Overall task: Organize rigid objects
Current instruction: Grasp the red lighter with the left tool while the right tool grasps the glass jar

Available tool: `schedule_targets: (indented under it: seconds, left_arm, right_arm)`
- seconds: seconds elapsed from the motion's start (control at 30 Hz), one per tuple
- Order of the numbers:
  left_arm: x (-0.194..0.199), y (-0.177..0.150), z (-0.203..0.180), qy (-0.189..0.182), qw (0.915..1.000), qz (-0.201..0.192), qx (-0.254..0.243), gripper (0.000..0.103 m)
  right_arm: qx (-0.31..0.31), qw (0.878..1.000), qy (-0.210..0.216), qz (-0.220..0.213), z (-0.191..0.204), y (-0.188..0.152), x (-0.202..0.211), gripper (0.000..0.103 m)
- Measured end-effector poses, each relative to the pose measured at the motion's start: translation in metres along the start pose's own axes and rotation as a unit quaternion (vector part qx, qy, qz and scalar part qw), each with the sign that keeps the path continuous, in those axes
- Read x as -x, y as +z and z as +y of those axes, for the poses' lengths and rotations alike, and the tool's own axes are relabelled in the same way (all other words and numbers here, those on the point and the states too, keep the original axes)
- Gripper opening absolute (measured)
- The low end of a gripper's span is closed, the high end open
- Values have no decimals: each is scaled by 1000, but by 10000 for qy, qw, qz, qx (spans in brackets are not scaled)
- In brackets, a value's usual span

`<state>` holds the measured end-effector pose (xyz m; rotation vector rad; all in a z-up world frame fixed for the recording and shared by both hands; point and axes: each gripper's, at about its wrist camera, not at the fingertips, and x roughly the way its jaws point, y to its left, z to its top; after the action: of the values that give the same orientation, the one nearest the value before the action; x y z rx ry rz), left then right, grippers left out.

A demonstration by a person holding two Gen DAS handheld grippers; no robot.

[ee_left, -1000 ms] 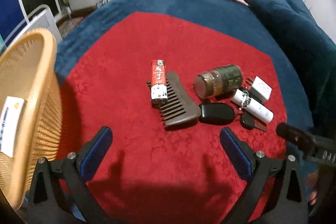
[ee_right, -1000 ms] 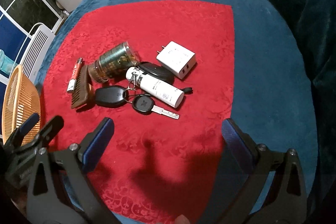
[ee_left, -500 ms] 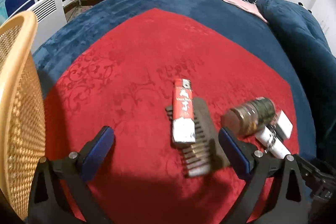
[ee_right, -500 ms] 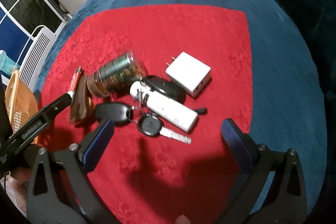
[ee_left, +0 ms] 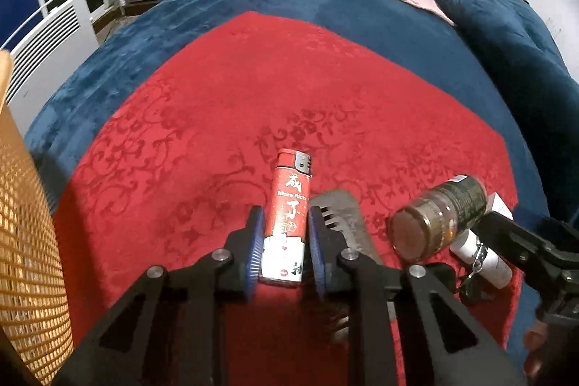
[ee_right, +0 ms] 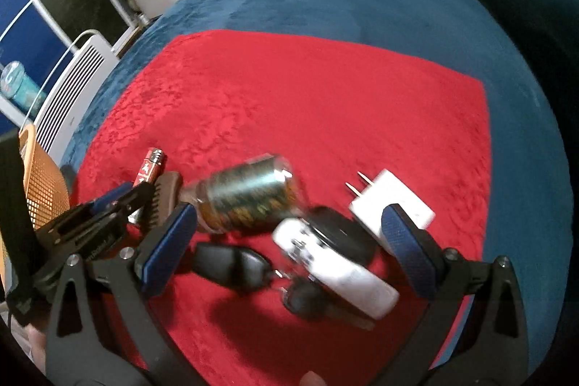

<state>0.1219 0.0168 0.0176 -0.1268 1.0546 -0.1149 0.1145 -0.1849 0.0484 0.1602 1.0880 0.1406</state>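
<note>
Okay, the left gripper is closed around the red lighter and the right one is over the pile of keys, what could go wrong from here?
1. The left gripper clamps the red plastic lighter near its base only, so it may pivot or slip when lifted.
2. Its right finger sits against the brown wooden comb, which could be dragged along.
3. The open right gripper straddles the white tube and the black key fob, and the dark glass jar, lying on its side, may roll if nudged.
</note>
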Motion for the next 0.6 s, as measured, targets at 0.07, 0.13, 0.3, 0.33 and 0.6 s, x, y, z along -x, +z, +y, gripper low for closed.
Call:
schedule_targets:
  seconds: [0.07,0.13,0.3,0.33,0.6]
  left_arm:
    - [2,-2,3,-41,10000,26,65,24]
    - [2,-2,4,-45,10000,41,50,24]
    - [5,-5,7,-58,10000,62,51,24]
    - [6,-6,7,-52,10000,59,42,24]
    - [16,-12,2,-89,9999,27,-115,22]
  right_arm:
    - [245,9997,27,53,11,5,-8,103]
    - [489,9988,11,101,22,8,-13,103]
    - [1117,9931,-173,308,42,8,-30,103]
    - [1143,9927,-189,349,43,7,-34,103]
    - [941,9952,0,284,35,3,-32,89]
